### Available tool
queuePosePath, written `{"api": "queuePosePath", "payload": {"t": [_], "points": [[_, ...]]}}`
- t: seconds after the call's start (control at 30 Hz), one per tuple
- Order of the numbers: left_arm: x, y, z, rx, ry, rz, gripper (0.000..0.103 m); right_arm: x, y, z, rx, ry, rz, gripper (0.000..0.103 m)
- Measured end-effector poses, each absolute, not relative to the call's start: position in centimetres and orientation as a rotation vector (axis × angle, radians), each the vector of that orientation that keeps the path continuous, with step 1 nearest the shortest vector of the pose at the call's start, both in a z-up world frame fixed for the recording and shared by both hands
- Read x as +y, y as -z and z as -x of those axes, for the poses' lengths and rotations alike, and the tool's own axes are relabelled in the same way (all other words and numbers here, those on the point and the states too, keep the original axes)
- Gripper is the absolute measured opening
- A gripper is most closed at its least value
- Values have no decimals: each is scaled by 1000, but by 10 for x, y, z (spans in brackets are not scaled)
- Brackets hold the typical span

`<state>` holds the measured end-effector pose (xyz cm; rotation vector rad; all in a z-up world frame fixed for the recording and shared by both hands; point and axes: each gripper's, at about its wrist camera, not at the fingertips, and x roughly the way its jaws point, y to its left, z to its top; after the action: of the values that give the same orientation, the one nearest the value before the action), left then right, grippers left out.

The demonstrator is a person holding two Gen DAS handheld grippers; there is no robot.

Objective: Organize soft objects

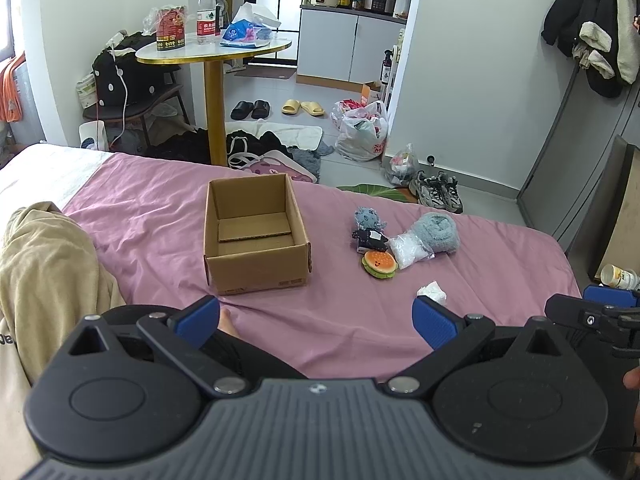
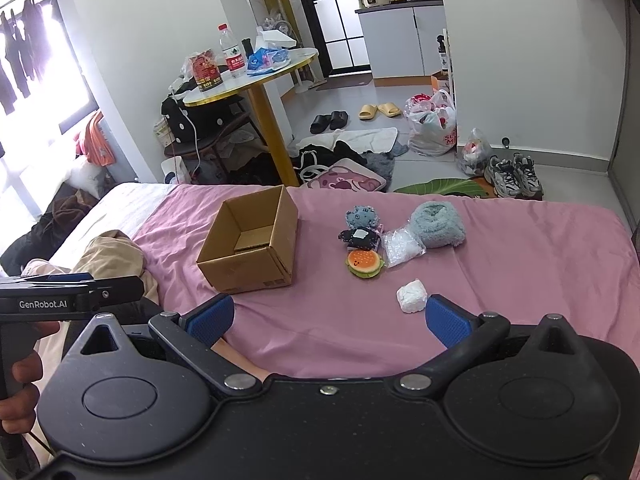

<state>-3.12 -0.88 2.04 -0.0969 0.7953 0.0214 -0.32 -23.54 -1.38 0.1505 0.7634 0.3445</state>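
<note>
The right claw (image 2: 328, 318) hangs low over the near part of the bed (image 2: 540, 280), its blue pads wide apart and empty; the left claw (image 1: 316, 318) is likewise spread with nothing between its pads. Nearest the right claw lies a white wad (image 2: 412, 297), just beside its right pad: likely featherlight and crushable, so a gentle pinch across the middle should do. Farther out, a tight cluster: burger plush (image 2: 365, 263), black toy (image 2: 360, 238), grey-blue plush (image 2: 362, 216), clear bag (image 2: 402, 247) and rolled teal cloth (image 2: 438, 224). All look light and yielding. The bag may be slippery, so gather a fold. The roll is bulky; grip it at one end. Because they touch, lifting one could drag a neighbour.

The box (image 2: 280, 224) sits left of the cluster, open and empty, probably light enough to skid if bumped. Open sheet lies between the claws and the toys; the bed's far edge is close behind the cluster.
</note>
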Motion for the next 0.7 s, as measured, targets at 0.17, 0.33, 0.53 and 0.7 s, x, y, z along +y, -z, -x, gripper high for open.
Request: {"api": "queuePosePath", "payload": {"t": [0.17, 0.33, 0.53, 0.7], "points": [[-13, -20, 30, 799, -16, 92, 102, -235, 15, 2, 767, -343, -146, 103], [-14, -19, 27, 799, -10, 94, 102, -236, 17, 0, 767, -334, -145, 103], [-17, -16, 21, 800, -2, 90, 102, -240, 21, -5, 770, -322, -153, 103], [-18, -14, 15, 800, 4, 100, 102, -244, 24, -9, 776, -312, -160, 103]]}}
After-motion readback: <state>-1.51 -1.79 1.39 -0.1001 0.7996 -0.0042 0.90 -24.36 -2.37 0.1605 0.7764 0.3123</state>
